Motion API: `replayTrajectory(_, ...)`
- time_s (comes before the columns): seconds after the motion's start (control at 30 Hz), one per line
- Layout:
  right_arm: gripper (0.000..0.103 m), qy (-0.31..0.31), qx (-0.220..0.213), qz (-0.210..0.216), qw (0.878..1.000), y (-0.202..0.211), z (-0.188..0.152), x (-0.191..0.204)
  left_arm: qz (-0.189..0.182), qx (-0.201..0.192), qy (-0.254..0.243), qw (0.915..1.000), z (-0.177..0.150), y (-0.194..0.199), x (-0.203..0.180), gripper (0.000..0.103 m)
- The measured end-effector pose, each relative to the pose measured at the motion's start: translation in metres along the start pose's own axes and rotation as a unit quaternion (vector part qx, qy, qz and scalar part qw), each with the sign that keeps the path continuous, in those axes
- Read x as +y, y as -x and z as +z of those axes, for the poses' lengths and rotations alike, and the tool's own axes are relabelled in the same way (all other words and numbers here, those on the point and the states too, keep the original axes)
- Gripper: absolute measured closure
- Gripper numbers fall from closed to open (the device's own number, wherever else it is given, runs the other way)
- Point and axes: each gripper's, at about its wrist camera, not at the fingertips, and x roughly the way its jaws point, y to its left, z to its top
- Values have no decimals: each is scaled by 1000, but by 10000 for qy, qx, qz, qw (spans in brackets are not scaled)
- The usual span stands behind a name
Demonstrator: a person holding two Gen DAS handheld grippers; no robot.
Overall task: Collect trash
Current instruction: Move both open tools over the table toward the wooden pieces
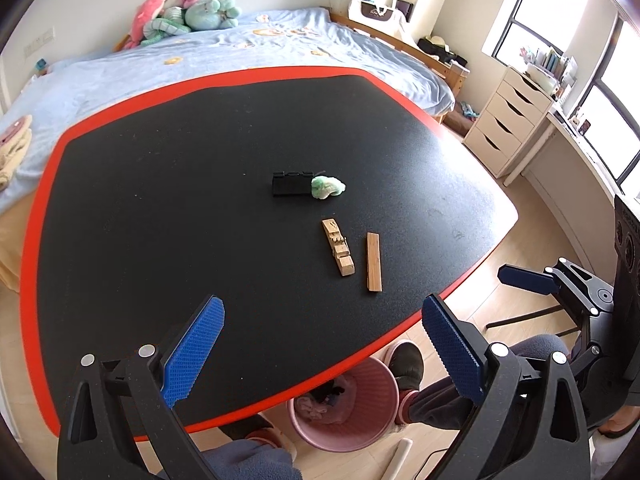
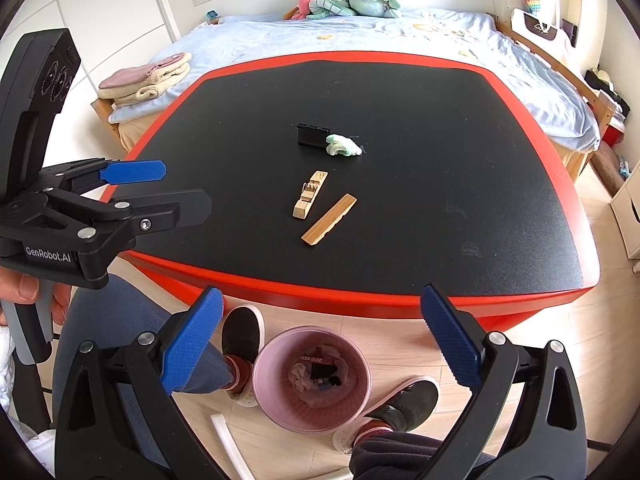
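On the black table (image 1: pixel 160 200) lie a black clip-like piece (image 1: pixel 292 184), a crumpled green-white tissue (image 1: pixel 327 187) touching it, a notched wooden piece (image 1: pixel 338 247) and a flat wooden stick (image 1: pixel 374 262). My left gripper (image 1: pixel 324 344) hovers open and empty over the table's near edge. The right wrist view shows the same black piece (image 2: pixel 312 135), tissue (image 2: pixel 344 145), notched piece (image 2: pixel 310 194) and stick (image 2: pixel 329 219). My right gripper (image 2: pixel 320 340) is open and empty above a pink bin (image 2: pixel 312 376) on the floor, which holds crumpled trash.
The bin (image 1: pixel 352 404) stands partly under the table's red rim (image 2: pixel 320 292), between the person's slippered feet (image 2: pixel 240 336). A white tube (image 2: pixel 228 440) lies on the floor. A bed (image 1: pixel 240 60) with plush toys is behind the table and drawers (image 1: pixel 504 128) are at the right.
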Motion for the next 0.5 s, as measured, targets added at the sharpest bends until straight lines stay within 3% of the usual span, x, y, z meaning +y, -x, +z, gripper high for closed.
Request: replayTrajectory(0.5,6,2,203,-92,9998,-39,11,-13,172,393,37,9991,24,-61,7,8)
